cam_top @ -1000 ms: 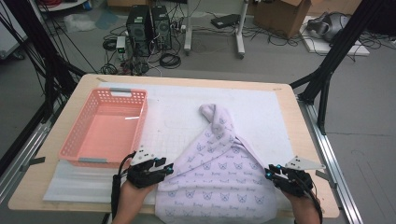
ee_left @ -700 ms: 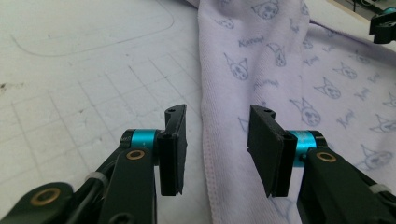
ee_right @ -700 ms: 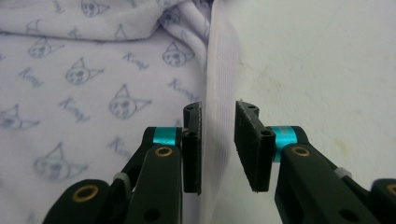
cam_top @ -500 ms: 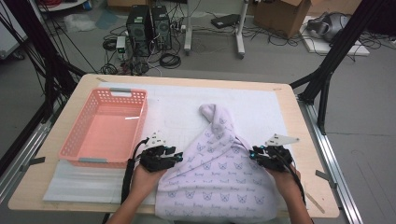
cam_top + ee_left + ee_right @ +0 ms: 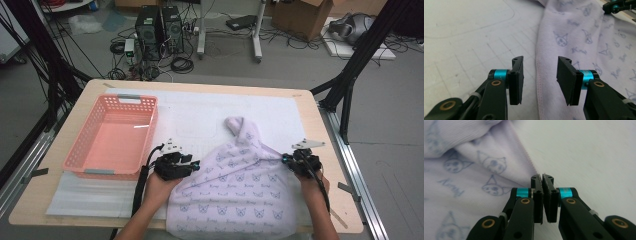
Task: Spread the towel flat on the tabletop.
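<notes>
A pale lilac cloth (image 5: 240, 185) printed with small cat faces lies on the near half of the table, its top bunched into a knot-like fold. My left gripper (image 5: 195, 164) is at the cloth's left edge. In the left gripper view it (image 5: 540, 80) stands open, and the hem of the cloth (image 5: 579, 37) runs between the two jaws untouched. My right gripper (image 5: 285, 159) is at the cloth's right edge. Its jaws have just been closing, and in the right gripper view it (image 5: 543, 178) is shut where the hem of the cloth (image 5: 474, 170) meets it, with the fabric drawn to a point.
An empty pink plastic basket (image 5: 112, 170) stands on the left of the table, close to my left hand. A white gridded mat (image 5: 200, 115) covers the tabletop under the cloth. My right gripper's tip (image 5: 616, 5) shows far off in the left gripper view.
Both hands have moved away from the near table edge and inward to the cloth's side edges. The right jaws have closed on the hem, and the cloth's right side is now pulled taut.
</notes>
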